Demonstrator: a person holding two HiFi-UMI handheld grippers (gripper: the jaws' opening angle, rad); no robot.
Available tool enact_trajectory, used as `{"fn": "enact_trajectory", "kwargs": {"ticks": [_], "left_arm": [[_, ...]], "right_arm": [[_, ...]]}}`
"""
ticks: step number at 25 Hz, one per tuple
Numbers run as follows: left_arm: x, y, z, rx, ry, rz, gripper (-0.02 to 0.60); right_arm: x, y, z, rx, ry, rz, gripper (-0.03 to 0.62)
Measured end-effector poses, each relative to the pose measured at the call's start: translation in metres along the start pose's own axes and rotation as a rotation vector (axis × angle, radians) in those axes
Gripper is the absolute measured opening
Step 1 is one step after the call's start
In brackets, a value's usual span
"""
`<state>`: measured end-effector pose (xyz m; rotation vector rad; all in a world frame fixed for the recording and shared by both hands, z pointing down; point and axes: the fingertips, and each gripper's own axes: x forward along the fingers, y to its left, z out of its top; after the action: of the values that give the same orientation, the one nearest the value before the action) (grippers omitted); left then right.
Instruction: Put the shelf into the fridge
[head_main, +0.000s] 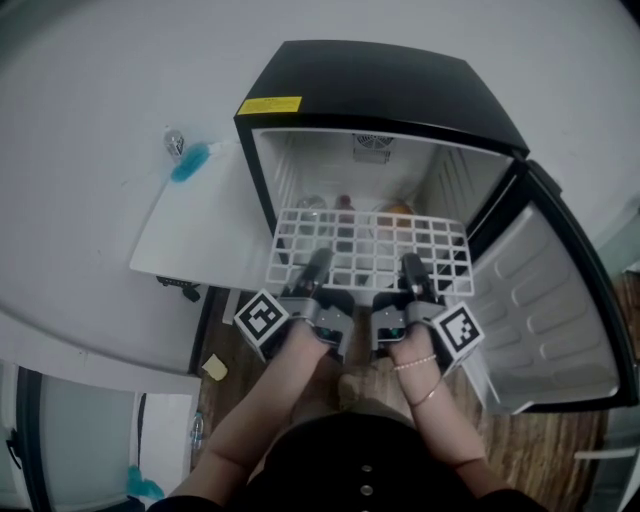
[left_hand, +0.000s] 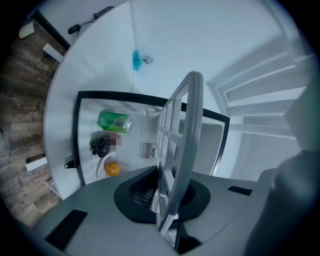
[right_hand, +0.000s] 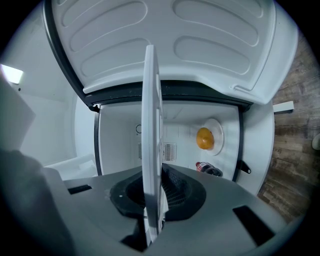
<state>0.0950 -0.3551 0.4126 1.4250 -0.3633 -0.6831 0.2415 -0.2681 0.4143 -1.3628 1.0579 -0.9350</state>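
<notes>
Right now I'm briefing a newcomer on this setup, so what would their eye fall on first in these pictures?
The white wire shelf stands out first, held level at the mouth of the open black fridge. The left gripper and right gripper are each shut on its near edge. Through it, an orange and a green can show inside the fridge.

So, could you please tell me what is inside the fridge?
An orange on a white plate, a dark bottle and a green container; the shelf partly covers them in the head view.
</notes>
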Motion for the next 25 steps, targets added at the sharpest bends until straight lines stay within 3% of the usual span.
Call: {"fn": "enact_trajectory", "kwargs": {"ticks": [25], "left_arm": [[0.0010, 0.0017, 0.0014, 0.002, -0.008, 0.013, 0.032]], "right_arm": [[0.0012, -0.0048, -0.0004, 0.042, -0.017, 0.002, 0.034]]}}
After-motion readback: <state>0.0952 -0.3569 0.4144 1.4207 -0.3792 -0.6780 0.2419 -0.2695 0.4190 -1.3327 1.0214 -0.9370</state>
